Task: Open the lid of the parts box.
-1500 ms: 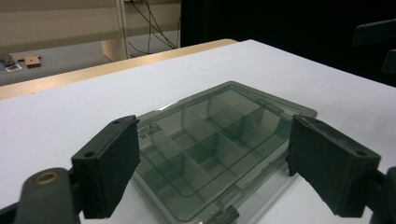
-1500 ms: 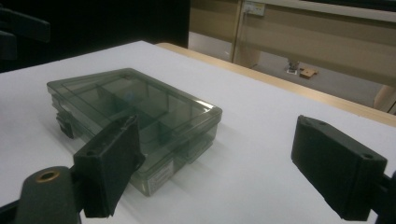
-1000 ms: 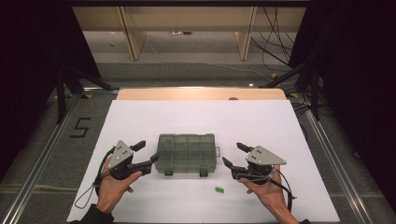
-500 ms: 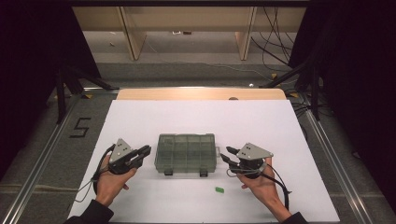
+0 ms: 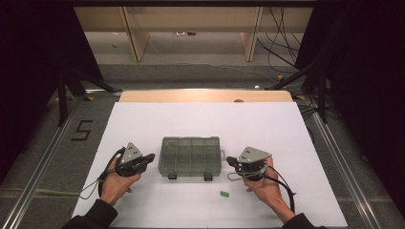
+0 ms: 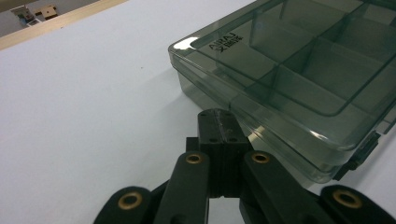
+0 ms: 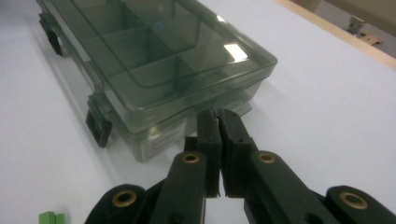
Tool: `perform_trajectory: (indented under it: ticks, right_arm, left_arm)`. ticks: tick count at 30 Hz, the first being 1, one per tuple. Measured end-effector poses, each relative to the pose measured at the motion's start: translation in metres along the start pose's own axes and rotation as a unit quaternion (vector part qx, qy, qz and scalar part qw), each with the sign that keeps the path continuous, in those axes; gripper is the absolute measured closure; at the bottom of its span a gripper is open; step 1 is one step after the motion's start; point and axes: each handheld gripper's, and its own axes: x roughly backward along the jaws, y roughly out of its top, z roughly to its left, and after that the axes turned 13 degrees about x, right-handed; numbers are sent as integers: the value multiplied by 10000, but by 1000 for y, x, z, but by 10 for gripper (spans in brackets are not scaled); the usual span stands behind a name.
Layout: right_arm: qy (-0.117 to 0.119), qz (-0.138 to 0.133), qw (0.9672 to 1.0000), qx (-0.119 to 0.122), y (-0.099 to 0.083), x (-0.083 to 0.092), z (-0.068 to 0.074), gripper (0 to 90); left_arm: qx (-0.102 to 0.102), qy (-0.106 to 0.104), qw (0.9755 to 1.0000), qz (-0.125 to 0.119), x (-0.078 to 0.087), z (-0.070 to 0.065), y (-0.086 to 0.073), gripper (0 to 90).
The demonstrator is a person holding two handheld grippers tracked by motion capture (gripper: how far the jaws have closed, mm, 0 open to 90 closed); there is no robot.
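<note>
Smoky clear box (image 5: 190,156), lid closed, sits mid-table (image 5: 200,119) with its 2 latches facing the person. Left gripper (image 5: 149,158) is just off its left end, right gripper (image 5: 231,160) just off the right end, both with jaws pressed together. Small green piece (image 5: 223,193) lies in front.

Right claw (image 7: 218,116), jaws together, seemingly touching the smoky organizer box (image 7: 154,60).

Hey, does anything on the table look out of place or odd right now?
Only one thing: a small green piece lies loose on the white table, in front of the closed box instead of in its compartments. The box itself sits flat and looks undamaged.
</note>
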Motion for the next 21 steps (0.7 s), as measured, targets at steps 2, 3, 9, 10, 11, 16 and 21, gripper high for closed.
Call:
perform_trajectory:
  ticks: [2, 3, 9, 10, 11, 16, 21]
  right_arm:
    - [67, 41, 10000, 42, 0, -2, 1, 889]
    - [67, 41, 10000, 42, 0, -2, 1, 889]
    - [224, 178, 9994, 174, -1, -7, 4, 898]
    - [242, 186, 9993, 192, -1, -8, 5, 899]
    - [267, 203, 9991, 248, -2, -10, 6, 900]
    - [354, 240, 9986, 301, -1, -12, 8, 900]
    - [357, 205, 9985, 360, -1, -15, 10, 900]
  left_arm:
    - [-61, -17, 10000, 36, 0, 0, 0, 900]
    - [-120, 16, 9999, 48, 0, 0, 0, 900]
    - [-229, -109, 9992, 313, -2, -2, -2, 900]
    - [-133, -170, 9993, 316, -3, -3, -3, 900]
    - [-206, -183, 9989, 387, -2, -2, -3, 900]
    - [-297, -273, 9980, 493, -3, -3, -4, 900]
    - [-294, -269, 9978, 522, -4, -6, -4, 900]
